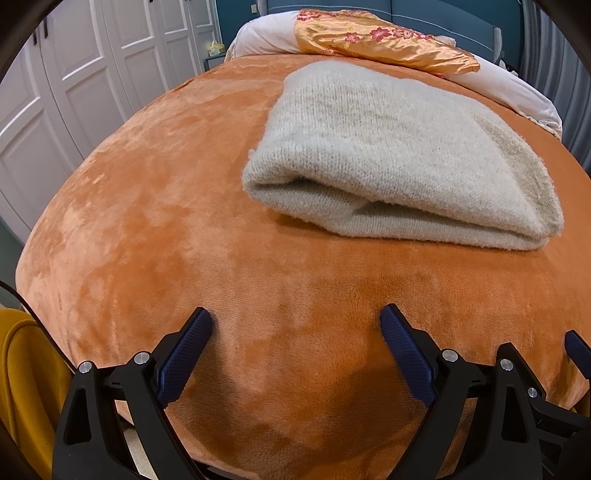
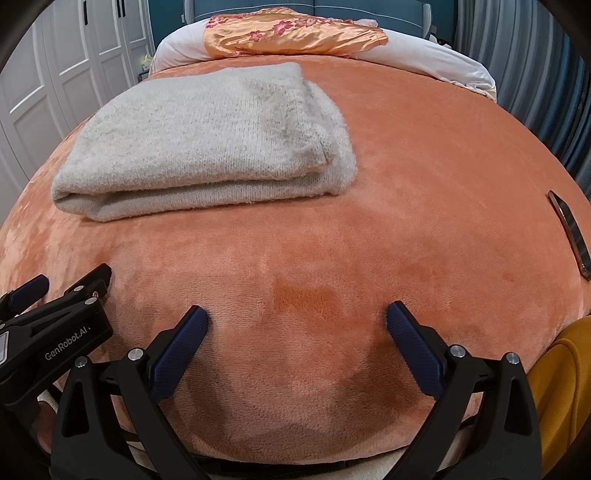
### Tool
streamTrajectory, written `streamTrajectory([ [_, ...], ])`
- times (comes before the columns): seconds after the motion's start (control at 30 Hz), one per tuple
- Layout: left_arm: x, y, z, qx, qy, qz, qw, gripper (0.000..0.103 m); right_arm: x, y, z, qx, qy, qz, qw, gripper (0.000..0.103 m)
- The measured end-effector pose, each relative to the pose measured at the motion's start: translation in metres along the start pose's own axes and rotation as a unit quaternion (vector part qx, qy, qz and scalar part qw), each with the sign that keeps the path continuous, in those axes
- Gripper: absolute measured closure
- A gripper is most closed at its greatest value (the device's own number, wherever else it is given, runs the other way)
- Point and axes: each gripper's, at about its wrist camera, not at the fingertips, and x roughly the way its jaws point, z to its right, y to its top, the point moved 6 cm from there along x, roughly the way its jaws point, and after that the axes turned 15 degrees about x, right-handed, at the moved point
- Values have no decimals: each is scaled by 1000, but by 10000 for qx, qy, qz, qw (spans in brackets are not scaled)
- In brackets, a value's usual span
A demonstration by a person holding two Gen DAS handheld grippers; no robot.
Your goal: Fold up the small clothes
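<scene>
A cream knitted garment (image 1: 399, 155) lies folded into a thick rectangle on the orange plush bedspread (image 1: 166, 206); it also shows in the right wrist view (image 2: 207, 140). My left gripper (image 1: 295, 317) is open and empty, low over the bedspread near the front edge, short of the garment. My right gripper (image 2: 297, 314) is open and empty, also near the front edge, to the right of the garment. The left gripper's body shows at the left of the right wrist view (image 2: 55, 325).
A white pillow (image 1: 266, 33) with an orange floral cloth (image 1: 384, 40) lies at the bed's head. A dark phone (image 2: 570, 236) lies at the bed's right edge. White wardrobe doors (image 1: 74, 74) stand on the left. Yellow fabric (image 2: 561, 384) is beside the bed.
</scene>
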Motion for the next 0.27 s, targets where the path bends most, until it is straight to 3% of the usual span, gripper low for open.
streamTrajectory([
  [0.27,-16,7,1,60,189,133,9997,13,-21,11,-4,-39,60,368,9993,8],
])
